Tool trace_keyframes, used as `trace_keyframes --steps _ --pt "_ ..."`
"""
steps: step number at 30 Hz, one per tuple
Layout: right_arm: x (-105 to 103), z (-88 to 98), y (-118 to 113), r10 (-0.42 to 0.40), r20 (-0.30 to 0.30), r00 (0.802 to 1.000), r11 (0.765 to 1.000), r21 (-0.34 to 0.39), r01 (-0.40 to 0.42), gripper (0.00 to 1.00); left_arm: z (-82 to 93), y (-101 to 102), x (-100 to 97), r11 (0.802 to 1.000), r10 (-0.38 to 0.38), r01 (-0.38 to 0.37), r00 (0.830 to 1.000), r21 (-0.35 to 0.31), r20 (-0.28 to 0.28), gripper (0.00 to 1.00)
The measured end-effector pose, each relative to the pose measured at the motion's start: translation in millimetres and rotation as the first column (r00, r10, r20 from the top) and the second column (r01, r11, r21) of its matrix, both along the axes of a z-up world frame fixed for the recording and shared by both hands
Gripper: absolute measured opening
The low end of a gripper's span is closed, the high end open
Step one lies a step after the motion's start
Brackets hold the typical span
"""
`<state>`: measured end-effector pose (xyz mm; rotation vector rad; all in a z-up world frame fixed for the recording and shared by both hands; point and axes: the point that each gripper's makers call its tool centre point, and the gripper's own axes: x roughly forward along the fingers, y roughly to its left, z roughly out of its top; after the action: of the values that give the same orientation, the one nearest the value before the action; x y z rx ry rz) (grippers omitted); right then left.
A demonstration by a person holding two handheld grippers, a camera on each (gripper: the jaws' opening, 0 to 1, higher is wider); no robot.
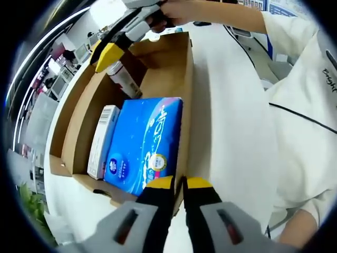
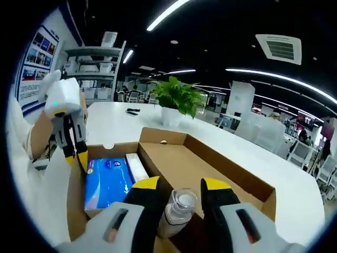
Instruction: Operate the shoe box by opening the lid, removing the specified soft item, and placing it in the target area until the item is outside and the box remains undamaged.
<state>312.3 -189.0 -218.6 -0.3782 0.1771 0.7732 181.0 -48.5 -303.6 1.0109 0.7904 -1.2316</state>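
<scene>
An open brown cardboard box (image 1: 163, 68) (image 2: 184, 163) lies on a white table (image 1: 226, 132). Inside it are a blue soft tissue pack (image 1: 145, 145) (image 2: 108, 182), a slim white carton (image 1: 102, 139) (image 2: 137, 166) beside the pack, and a small bottle (image 1: 125, 80) (image 2: 179, 205) with a clear cap at the far end. My left gripper (image 1: 181, 183) (image 2: 79, 155) is shut on the box's side wall next to the tissue pack. My right gripper (image 2: 181, 184) (image 1: 118, 50) has its jaws closed around the bottle.
A person in white sleeves (image 1: 310, 105) stands close along the table's side. A potted plant (image 2: 179, 97) and small dark items (image 2: 131, 112) sit farther out on the table. Shelves (image 2: 97, 68) and office desks fill the background.
</scene>
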Motion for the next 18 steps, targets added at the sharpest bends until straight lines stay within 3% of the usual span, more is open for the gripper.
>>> trace_keyframes --steps 5,18 --pt "-5 -0.8 1 0.018 0.005 1.000 1.000 0.012 -0.018 0.40 0.0 0 0.0 1.000 -0.001 0.001 1.000 -0.003 0.003 0.06" --pt "-14 -13.7 -4 0.045 -0.035 0.998 0.999 0.007 -0.045 0.35 -0.3 1 0.0 1.000 -0.003 0.003 1.000 -0.002 0.002 0.06"
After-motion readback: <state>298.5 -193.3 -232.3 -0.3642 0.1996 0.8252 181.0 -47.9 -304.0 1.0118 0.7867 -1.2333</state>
